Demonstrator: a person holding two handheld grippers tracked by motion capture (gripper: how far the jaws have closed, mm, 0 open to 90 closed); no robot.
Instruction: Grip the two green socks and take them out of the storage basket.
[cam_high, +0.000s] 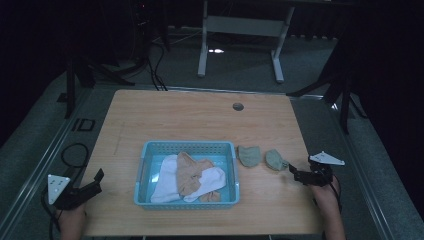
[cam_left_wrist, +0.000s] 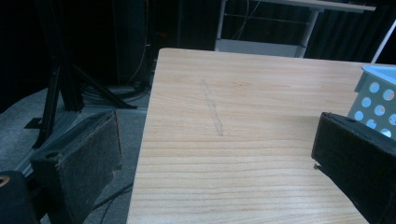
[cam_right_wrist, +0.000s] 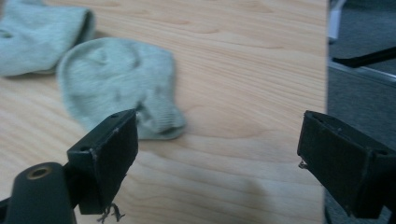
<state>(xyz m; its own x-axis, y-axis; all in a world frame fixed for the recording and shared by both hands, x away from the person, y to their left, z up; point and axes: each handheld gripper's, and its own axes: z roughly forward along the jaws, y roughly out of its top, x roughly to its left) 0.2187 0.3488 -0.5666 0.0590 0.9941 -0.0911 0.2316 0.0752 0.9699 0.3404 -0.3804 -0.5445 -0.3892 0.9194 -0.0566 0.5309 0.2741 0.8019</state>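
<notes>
The right gripper (cam_right_wrist: 219, 154) hangs released at the table's (cam_high: 200, 115) right edge, just beside a green sock (cam_right_wrist: 121, 84). The left gripper (cam_left_wrist: 210, 163), jaws wide too, sits over the front-left corner, near the basket (cam_high: 187, 202).

My wooden table (cam_high: 200, 115) carries a blue basket (cam_high: 145, 172) of socks, with two grey-green socks (cam_high: 249, 155) (cam_high: 275, 160) lying just right of it.

Black two-jaw grippers (cam_high: 95, 181), grey three-cornered plates (cam_high: 58, 182)
</notes>
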